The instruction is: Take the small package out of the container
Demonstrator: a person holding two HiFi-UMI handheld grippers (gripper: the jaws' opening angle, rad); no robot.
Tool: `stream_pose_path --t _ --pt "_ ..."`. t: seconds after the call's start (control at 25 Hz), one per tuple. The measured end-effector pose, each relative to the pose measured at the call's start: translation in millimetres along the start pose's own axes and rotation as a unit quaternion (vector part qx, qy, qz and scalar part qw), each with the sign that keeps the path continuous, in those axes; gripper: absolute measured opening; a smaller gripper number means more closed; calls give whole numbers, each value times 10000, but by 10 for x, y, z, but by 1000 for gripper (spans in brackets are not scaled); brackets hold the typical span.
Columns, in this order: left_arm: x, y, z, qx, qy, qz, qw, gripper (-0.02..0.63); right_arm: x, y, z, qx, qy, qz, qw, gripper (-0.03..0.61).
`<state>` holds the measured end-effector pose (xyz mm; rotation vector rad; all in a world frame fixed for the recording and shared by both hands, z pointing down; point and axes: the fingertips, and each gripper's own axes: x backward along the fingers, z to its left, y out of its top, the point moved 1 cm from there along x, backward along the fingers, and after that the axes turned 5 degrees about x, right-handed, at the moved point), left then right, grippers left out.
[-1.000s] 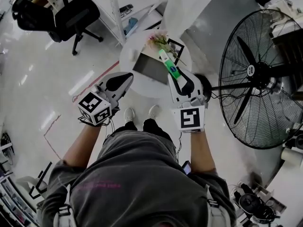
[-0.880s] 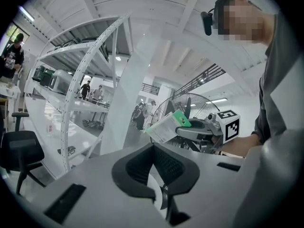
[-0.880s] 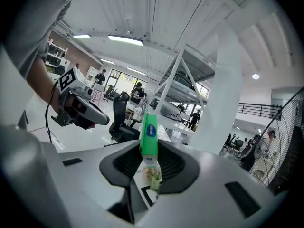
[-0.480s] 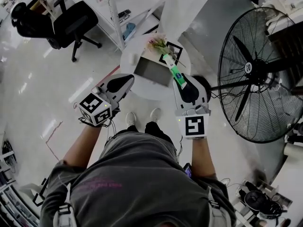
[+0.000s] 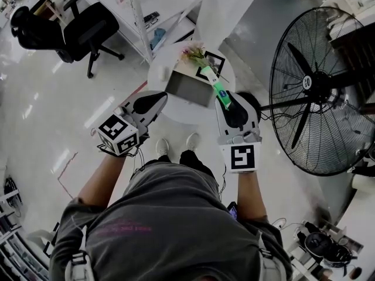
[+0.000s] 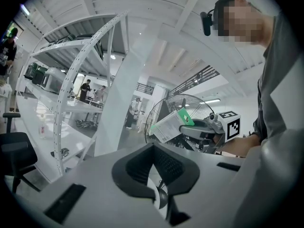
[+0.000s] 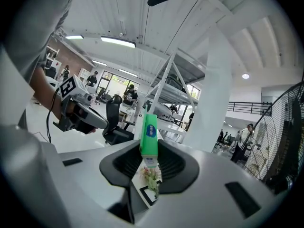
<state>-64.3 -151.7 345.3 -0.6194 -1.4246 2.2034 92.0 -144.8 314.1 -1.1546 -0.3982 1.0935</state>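
The small package (image 5: 217,86), a flat green and white box, stands out from the tips of my right gripper (image 5: 225,98), which is shut on its lower end. It hangs above the right edge of the grey open container (image 5: 176,82) on the round white table (image 5: 161,69). In the right gripper view the package (image 7: 148,134) stands upright between the pads. My left gripper (image 5: 157,98) hovers at the table's near-left edge, open by a narrow gap with nothing in it. From the left gripper view the package (image 6: 173,125) shows in the right gripper (image 6: 204,129).
A bunch of flowers (image 5: 196,54) and a black-framed picture (image 5: 211,72) lie on the table behind the container. A large floor fan (image 5: 319,92) stands close on the right. A black office chair (image 5: 70,31) and white shelving (image 5: 140,16) are at the far left.
My right gripper has drifted slightly to the right and towards me with the package. The left gripper has stayed in place.
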Motion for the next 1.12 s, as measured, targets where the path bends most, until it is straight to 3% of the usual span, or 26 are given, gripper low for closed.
stream_pose_path --t 1.12 --pt "-373 -64 236 136 3 110 9998 15 -409 -328 -138 -184 210 258 9993 104"
